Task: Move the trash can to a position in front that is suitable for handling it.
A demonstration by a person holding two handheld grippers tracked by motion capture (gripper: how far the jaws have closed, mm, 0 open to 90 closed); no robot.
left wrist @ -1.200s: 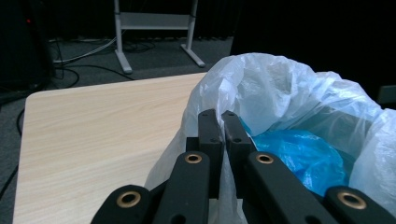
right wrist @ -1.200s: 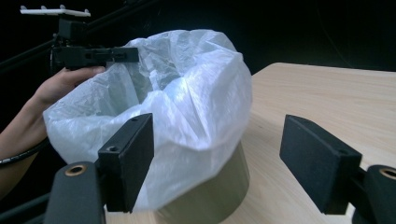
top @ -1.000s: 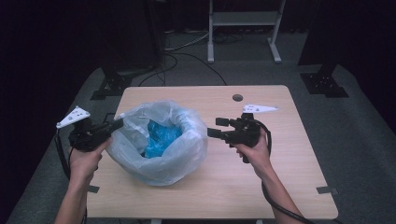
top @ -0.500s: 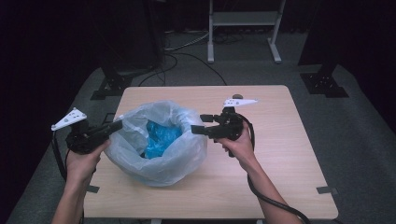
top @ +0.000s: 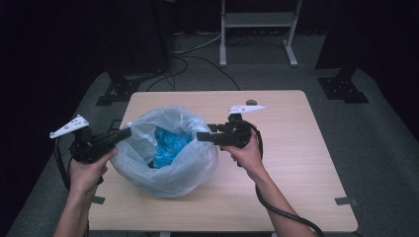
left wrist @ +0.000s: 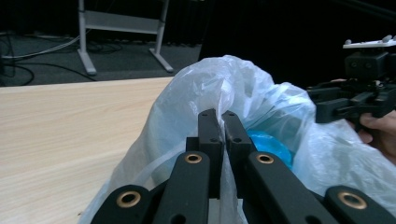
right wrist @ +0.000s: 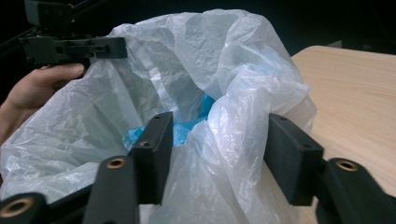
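A translucent white plastic bag (top: 170, 165) stands open on the wooden table (top: 296, 148), with crumpled blue material (top: 168, 143) inside. My left gripper (top: 127, 132) is shut on the bag's left rim; in the left gripper view the film (left wrist: 243, 84) is pinched between the closed jaws of that gripper (left wrist: 222, 116). My right gripper (top: 200, 136) is at the bag's right rim. Its jaws have just been closing. In the right gripper view they stand apart around a fold of the rim (right wrist: 243, 116), and the gripper (right wrist: 219, 135) is still open.
A small dark round object (top: 251, 102) lies near the table's far edge. Behind the table stand a metal frame (top: 257, 19) and black stand bases (top: 118, 91) (top: 343, 86). A cable trails from the right gripper over the table's near edge.
The right gripper has moved left to the bag's right rim, and its jaws have narrowed around the film. The left gripper has kept still, shut on the left rim.
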